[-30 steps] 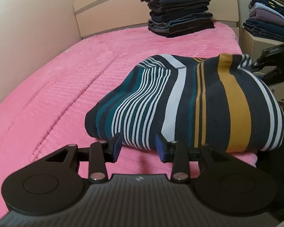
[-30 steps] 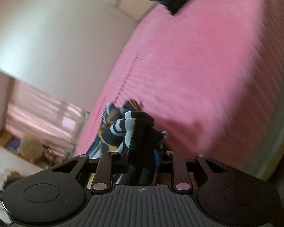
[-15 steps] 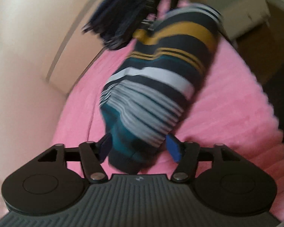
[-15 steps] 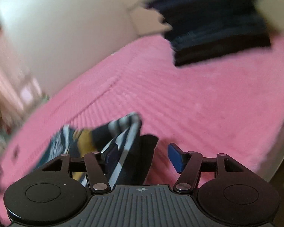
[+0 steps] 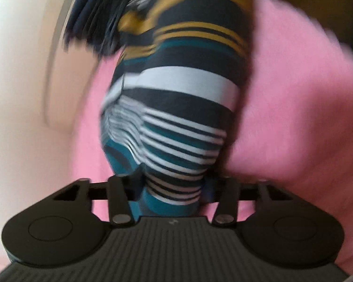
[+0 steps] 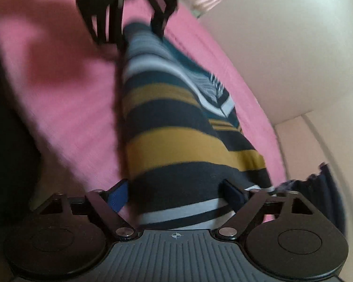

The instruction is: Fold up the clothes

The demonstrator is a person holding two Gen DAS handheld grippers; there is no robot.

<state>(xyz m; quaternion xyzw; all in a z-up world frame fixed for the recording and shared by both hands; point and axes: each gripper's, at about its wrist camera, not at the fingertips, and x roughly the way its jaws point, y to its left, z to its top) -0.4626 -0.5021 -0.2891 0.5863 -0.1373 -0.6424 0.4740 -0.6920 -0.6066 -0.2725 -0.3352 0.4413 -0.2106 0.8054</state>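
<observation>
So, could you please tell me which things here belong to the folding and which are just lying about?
In the job:
striped garment
left gripper, jaws closing
right gripper, jaws opening

Lying about:
pink bed cover
dark folded stack

pink bedspread (image 5: 294, 108) under a beige wall (image 5: 18, 94); pale headboard (image 6: 301, 145) at the bed's end.

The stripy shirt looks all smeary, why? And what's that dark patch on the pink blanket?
Left wrist view: the striped shirt and the dark stack of clothes behind it are streaked by motion blur, edges bent by the fisheye lens. Right wrist view: the shirt is softer but readable; the dark patch on the pink blanket is a shadow.
</observation>
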